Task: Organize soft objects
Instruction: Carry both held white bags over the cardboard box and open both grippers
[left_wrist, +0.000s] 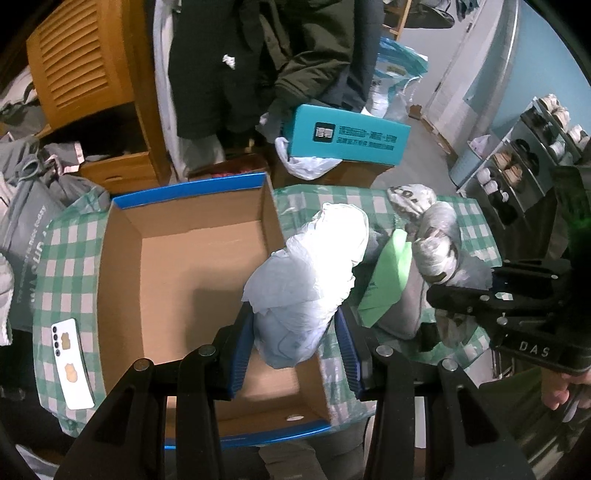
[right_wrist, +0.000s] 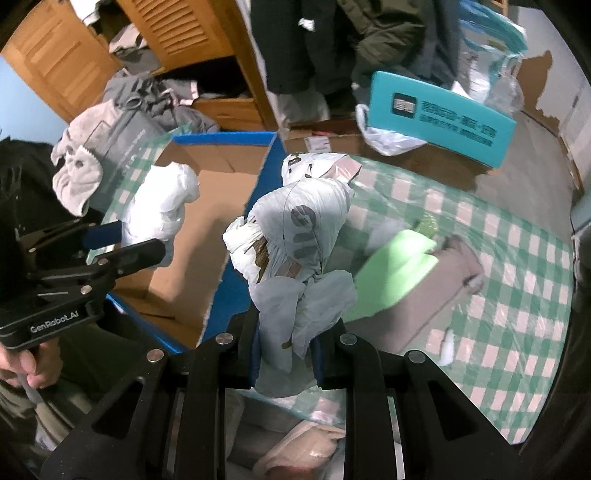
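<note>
My left gripper (left_wrist: 295, 339) is shut on a white plastic bag bundle (left_wrist: 314, 266) and holds it over the right side of the open cardboard box (left_wrist: 177, 266) with a blue rim. My right gripper (right_wrist: 284, 350) is shut on a knotted white bag bundle with dark print (right_wrist: 295, 236), held above the table just right of the box wall (right_wrist: 236, 240). In the right wrist view the left gripper (right_wrist: 122, 240) and its white bundle (right_wrist: 159, 206) show over the box. A green packet (right_wrist: 391, 273) lies on a grey-pink soft item (right_wrist: 443, 280) on the checked cloth.
A green-and-white checked tablecloth (right_wrist: 498, 258) covers the table. A phone (left_wrist: 72, 363) lies left of the box. A teal box (left_wrist: 347, 136) sits behind the table on cartons. A wooden cabinet (left_wrist: 81, 70), hanging clothes and grey bags stand beyond.
</note>
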